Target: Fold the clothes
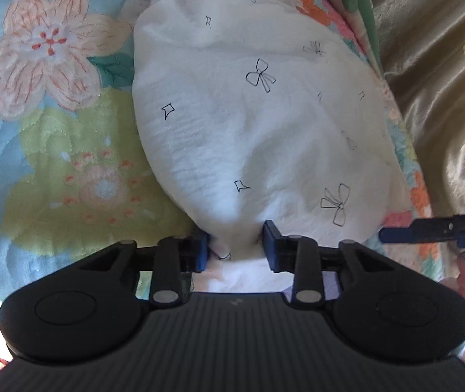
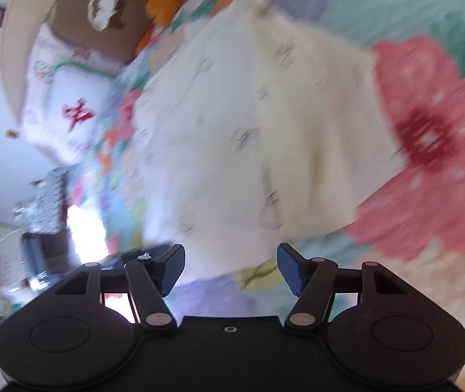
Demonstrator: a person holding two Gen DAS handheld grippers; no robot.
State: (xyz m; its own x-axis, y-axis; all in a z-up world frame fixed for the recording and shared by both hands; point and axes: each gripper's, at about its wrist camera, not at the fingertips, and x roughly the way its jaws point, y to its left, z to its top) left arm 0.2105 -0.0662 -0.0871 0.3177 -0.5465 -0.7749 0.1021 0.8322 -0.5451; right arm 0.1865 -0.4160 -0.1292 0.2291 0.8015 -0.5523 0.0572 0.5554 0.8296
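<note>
A white garment [image 1: 252, 114] printed with small black bows and diamonds lies on a floral quilt [image 1: 46, 104]. My left gripper [image 1: 235, 250] is shut on the garment's near edge, with cloth bunched between the blue pads. In the right wrist view the same garment [image 2: 248, 137] shows blurred ahead. My right gripper [image 2: 229, 269] is open and empty, just short of the garment's near edge. The right gripper also shows in the left wrist view at the right edge [image 1: 435, 228].
The quilt [image 2: 428, 124] covers the bed. A gold satin cloth [image 1: 438, 65] hangs along the right. A brown cushion [image 2: 98, 9] and a white embroidered pillow [image 2: 72, 104] lie at the far left. Dark furniture [image 2: 40, 254] stands beyond the bed's edge.
</note>
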